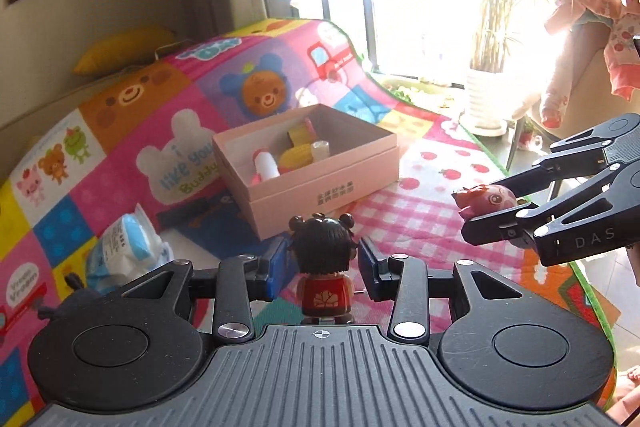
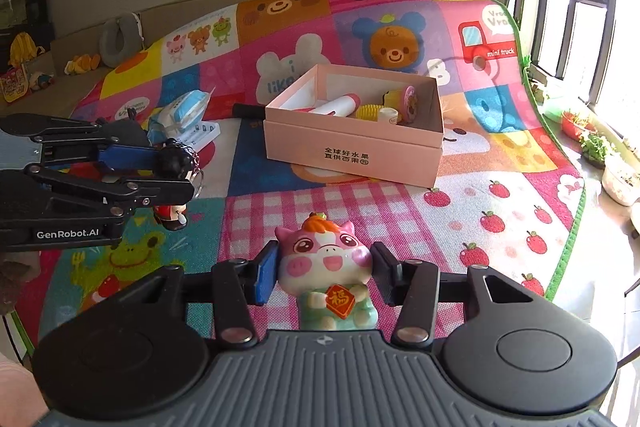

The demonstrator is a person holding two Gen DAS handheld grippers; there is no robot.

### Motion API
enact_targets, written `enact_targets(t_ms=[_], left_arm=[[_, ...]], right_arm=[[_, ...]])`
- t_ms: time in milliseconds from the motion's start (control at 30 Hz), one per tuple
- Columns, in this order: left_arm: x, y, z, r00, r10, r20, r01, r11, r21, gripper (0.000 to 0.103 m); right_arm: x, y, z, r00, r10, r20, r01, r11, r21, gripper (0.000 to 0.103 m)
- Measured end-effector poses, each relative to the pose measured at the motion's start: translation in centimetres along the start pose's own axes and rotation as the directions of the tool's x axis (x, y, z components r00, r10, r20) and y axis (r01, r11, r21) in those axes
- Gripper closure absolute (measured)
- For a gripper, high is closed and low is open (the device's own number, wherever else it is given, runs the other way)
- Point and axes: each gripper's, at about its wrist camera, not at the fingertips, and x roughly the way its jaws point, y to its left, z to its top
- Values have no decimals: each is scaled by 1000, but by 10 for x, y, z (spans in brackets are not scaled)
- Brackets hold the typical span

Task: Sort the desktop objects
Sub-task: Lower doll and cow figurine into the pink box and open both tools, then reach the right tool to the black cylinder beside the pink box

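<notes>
Two figurines were up off the play mat (image 2: 500, 155): left tongs (image 1: 322, 267) clenched one doll figurine (image 1: 325, 267), right tongs (image 2: 324, 267) one pig figurine (image 2: 326, 275). One pink box (image 2: 352, 147) near mat's middle.

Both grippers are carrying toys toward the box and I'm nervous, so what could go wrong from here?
1. The left gripper pinches the black-haired doll only at its round head; it could swivel or slip.
2. The pink pig figurine is glossy and rounded, so it might slide from the right gripper.
3. The pink box already holds toys; drops may bounce out.
</notes>
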Motion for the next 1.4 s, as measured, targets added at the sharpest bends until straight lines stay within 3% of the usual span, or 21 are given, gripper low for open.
enact_targets(t_ms=[233,433,500,533,633,700,833,933,1067,1233,1400], left_arm=[[53,28,73,996,20,88,-19,1000,-9,60],[127,86,130,996,-25,91,43,980,-195,59],[147,95,136,997,9,77,6,982,-191,38],[151,100,136,998,19,67,-6,981,-194,35],[147,121,123,998,36,42,-25,967,-255,30],[132,128,107,998,55,36,-44,964,-264,18],[95,119,70,990,135,46,-128,981,-143,8],[64,112,38,993,114,43,-108,987,-123,6],[35,104,-1,994,104,26,-100,986,-135,2],[25,99,-35,983,185,7,-184,981,-61,1],[31,125,-49,944,328,-32,-329,942,-63,1]], right_arm=[[-22,-25,69,983,-15,183,8,999,38,55],[14,-64,137,965,-23,263,-30,981,193,55],[42,-75,152,967,-19,253,-44,970,239,54],[54,-78,156,969,-23,246,-40,968,248,48],[90,-91,155,976,-46,214,-21,954,299,43],[104,-96,146,981,-47,188,-17,945,326,43],[111,-96,129,988,-59,145,6,940,342,43],[110,-83,124,988,-90,123,50,954,297,43],[106,-51,128,987,-91,130,63,978,201,34],[115,9,135,993,-25,113,15,996,82,32],[148,74,143,997,59,46,-57,998,-36,32]])
